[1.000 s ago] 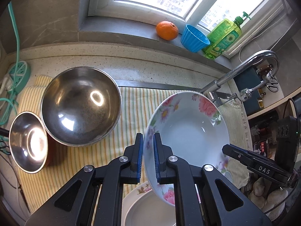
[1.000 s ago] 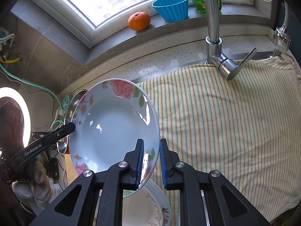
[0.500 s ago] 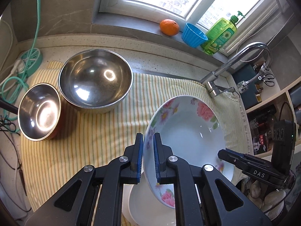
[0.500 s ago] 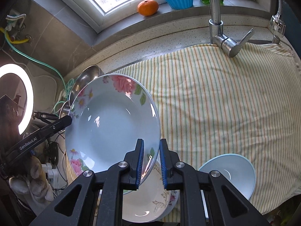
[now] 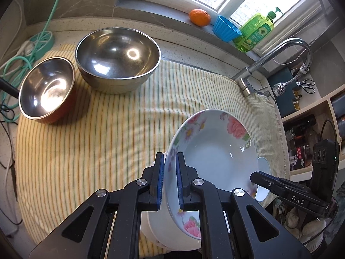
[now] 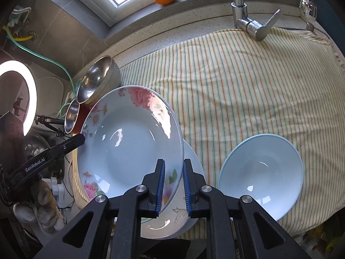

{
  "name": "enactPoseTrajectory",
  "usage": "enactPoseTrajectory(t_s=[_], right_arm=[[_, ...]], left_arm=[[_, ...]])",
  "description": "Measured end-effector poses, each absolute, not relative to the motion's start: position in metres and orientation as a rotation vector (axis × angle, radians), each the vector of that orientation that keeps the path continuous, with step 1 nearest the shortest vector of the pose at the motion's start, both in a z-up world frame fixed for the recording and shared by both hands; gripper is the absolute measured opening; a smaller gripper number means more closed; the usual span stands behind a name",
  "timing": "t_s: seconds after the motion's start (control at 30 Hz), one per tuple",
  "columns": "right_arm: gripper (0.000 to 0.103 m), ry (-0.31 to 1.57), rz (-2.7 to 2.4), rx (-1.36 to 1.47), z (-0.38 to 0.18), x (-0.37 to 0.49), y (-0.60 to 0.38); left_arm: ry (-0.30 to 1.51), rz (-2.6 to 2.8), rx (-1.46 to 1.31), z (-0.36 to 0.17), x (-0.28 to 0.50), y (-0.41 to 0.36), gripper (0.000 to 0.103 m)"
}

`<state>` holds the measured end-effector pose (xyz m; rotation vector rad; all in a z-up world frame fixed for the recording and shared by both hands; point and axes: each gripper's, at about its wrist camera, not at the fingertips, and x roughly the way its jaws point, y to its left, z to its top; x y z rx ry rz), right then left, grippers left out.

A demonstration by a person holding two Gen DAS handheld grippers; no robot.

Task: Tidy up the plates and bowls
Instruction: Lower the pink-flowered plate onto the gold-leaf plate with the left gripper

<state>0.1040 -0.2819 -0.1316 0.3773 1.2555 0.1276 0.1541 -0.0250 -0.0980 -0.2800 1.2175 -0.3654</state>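
Observation:
A deep floral plate hangs tilted in the air, held by both grippers at opposite rims. My left gripper is shut on its near rim, and my right gripper is shut on the other side. Right beneath it a white plate with a faint leaf print lies on the striped cloth. A pale blue bowl sits to the right of that plate. Two steel bowls stand at the far left: a large one and a smaller, orange-sided one.
A chrome faucet rises at the back of the cloth. On the window sill sit an orange, a blue cup and a green soap bottle. Green cords and a ring light are at the left.
Both grippers have carried the floral plate back toward the near edge and lower, over the white plate. The steel bowls now look farther off, and the blue bowl has come into view.

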Motion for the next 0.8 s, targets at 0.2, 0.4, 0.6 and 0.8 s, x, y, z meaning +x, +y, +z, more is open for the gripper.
enactPoseTrajectory(t_s=[0.2, 0.4, 0.6, 0.8], right_arm=[[0.015, 1.271, 0.134, 0.380, -0.137, 0.092, -0.280], [0.015, 1.281, 0.127, 0.366, -0.142, 0.084, -0.277], [0.015, 1.302, 0.120, 0.370, -0.151, 0.077, -0.275], [0.015, 1.328, 0.109, 0.375, -0.164, 0.073, -0.276]], left_arm=[[1.243, -0.355, -0.307, -0.110, 0.140, -0.018, 0.009], [1.266, -0.351, -0.322, -0.120, 0.128, -0.017, 0.009], [1.271, -0.353, -0.314, -0.123, 0.120, -0.017, 0.009], [1.276, -0.361, -0.296, -0.125, 0.116, -0.020, 0.009]])
